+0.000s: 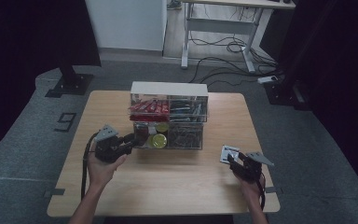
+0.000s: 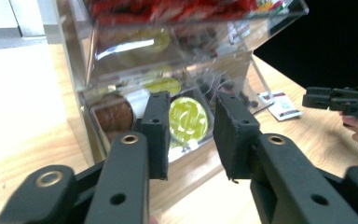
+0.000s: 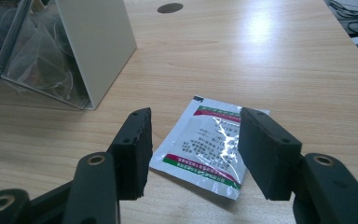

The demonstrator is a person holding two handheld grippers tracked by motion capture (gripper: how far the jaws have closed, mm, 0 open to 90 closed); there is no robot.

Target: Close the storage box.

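A clear plastic organizer (image 1: 168, 116) with two tiers stands mid-table; red packets (image 1: 149, 107) fill its upper left bin and yellow-green round capsules (image 1: 158, 140) lie in the lower tier. My left gripper (image 1: 129, 140) is open at the organizer's lower left front, its jaws framing a green capsule (image 2: 188, 119). A white sachet (image 3: 207, 144) with red and green stripes lies flat on the wood. My right gripper (image 3: 193, 151) is open just above the sachet, jaws either side of it. The same sachet (image 1: 229, 153) sits right of the organizer.
The wooden table (image 1: 168, 182) has free surface in front of the organizer. Transparent bags (image 3: 42, 60) fill the organizer's lower right bin. A round hole (image 3: 170, 7) marks the tabletop farther off. Beyond the table stand a desk frame and cables (image 1: 228, 46) on the floor.
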